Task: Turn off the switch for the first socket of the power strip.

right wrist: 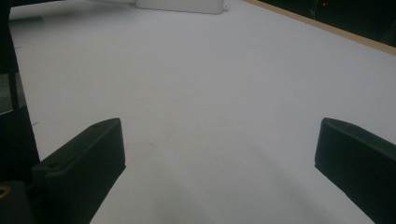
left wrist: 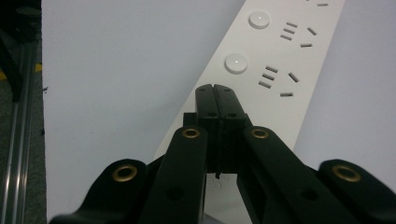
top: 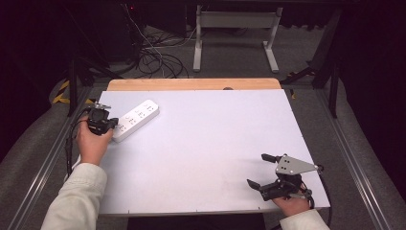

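The power strip (top: 136,119) is a long white bar lying flat on the white table (top: 206,143) near its far left corner, set at a slant. In the left gripper view its top (left wrist: 261,70) shows round white buttons, each beside a group of socket slots, in a row along its length.

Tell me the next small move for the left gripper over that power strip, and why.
Probably ease the left gripper down a little onto the nearest round button of the white power strip. Its jaws are shut together with nothing between them, their tips hang just short of that button, and the right gripper rests open at the table's near edge, apart from the strip.
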Demonstrator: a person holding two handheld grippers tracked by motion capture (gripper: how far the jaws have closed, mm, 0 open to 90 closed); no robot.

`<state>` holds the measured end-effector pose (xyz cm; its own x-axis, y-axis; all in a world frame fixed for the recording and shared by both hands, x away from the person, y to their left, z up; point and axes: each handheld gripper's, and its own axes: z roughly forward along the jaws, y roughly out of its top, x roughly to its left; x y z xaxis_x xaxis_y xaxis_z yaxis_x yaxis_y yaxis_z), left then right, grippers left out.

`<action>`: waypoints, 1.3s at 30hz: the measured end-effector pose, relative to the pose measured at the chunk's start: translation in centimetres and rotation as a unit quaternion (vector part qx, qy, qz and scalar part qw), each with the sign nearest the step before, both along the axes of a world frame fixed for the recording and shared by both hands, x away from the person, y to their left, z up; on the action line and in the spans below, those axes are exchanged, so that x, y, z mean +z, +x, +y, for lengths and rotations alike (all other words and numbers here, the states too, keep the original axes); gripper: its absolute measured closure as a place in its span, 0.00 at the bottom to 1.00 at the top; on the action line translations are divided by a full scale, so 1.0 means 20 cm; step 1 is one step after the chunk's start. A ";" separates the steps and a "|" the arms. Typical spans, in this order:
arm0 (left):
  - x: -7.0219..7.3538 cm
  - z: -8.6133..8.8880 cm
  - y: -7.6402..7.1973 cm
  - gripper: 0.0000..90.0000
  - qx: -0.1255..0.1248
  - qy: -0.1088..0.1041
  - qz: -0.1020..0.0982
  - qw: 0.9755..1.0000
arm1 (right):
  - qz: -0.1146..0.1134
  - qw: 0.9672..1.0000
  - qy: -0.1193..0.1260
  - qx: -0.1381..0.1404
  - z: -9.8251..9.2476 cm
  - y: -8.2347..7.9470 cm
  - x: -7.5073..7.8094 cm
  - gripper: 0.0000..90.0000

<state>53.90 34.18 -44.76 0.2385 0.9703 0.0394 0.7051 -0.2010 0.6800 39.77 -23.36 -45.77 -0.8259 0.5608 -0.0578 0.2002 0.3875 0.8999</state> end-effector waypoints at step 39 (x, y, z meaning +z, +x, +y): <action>-0.05 0.00 0.01 1.00 0.007 0.001 -0.020 1.000 | 0.001 1.000 -0.006 0.006 0.01 0.00 0.00 0.02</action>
